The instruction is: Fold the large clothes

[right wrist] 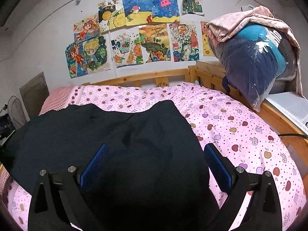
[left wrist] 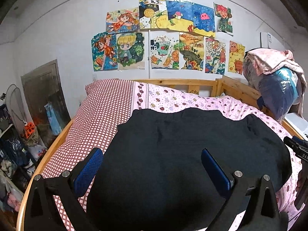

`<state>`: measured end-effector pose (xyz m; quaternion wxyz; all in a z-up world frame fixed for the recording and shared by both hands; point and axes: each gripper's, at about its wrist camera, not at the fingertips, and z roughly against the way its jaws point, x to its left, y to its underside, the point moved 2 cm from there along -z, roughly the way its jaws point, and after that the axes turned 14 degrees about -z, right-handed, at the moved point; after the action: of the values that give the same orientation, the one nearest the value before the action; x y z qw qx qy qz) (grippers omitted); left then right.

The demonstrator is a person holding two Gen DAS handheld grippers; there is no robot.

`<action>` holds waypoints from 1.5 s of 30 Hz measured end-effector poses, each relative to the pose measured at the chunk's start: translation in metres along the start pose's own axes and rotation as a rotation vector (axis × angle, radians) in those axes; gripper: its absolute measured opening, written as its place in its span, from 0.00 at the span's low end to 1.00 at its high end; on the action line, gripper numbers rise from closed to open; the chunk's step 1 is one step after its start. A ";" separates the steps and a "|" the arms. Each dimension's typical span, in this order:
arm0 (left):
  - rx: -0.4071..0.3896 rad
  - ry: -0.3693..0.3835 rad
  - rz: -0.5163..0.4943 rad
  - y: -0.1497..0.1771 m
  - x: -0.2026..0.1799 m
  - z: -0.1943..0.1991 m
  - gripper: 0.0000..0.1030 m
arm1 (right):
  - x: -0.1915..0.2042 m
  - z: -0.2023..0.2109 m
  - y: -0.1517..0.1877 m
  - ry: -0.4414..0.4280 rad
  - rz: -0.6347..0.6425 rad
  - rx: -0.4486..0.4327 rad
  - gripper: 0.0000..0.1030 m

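A large dark navy garment (left wrist: 192,144) lies spread flat on the pink apple-print bed cover (left wrist: 192,98). In the right wrist view the garment (right wrist: 119,134) fills the left and middle of the bed. My left gripper (left wrist: 152,154) is open, its blue pads wide apart, hovering over the garment's left part near its left edge. My right gripper (right wrist: 156,152) is open and empty over the garment's right part, with its right finger (right wrist: 217,167) over the pink cover beside the garment's right edge. Part of the right gripper shows at the right edge of the left wrist view.
A red-checked pillow (left wrist: 104,104) lies at the bed's left. A wooden headboard rail (right wrist: 146,77) runs along the wall with drawings. A plastic-wrapped bundle with a pink cloth on top (right wrist: 256,57) sits on the right rail. Clutter stands on the floor at left (left wrist: 17,144).
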<state>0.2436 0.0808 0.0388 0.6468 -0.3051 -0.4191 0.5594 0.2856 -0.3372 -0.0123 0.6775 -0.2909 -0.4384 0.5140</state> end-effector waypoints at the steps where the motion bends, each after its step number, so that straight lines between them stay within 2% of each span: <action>1: -0.003 0.000 -0.002 0.000 -0.001 0.002 1.00 | 0.001 0.002 0.001 -0.006 -0.005 -0.001 0.95; 14: -0.022 0.008 -0.029 0.005 -0.012 0.027 1.00 | 0.015 0.034 0.017 -0.097 -0.024 -0.009 0.95; 25: -0.031 0.054 -0.038 0.017 -0.025 0.050 1.00 | 0.016 0.069 0.033 -0.149 -0.040 -0.015 0.95; 32: -0.046 0.086 -0.031 0.030 -0.034 0.071 1.00 | 0.031 0.098 0.048 -0.174 0.018 -0.046 0.95; 42: -0.084 0.065 -0.049 0.049 -0.046 0.106 1.00 | 0.049 0.139 0.068 -0.218 0.077 -0.078 0.95; 45: -0.098 0.074 -0.053 0.057 -0.049 0.116 1.00 | 0.051 0.149 0.077 -0.208 0.080 -0.079 0.95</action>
<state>0.1138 0.0353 0.0334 0.6608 -0.3455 -0.4298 0.5092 0.1236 -0.2735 0.0045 0.5954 -0.2798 -0.5141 0.5504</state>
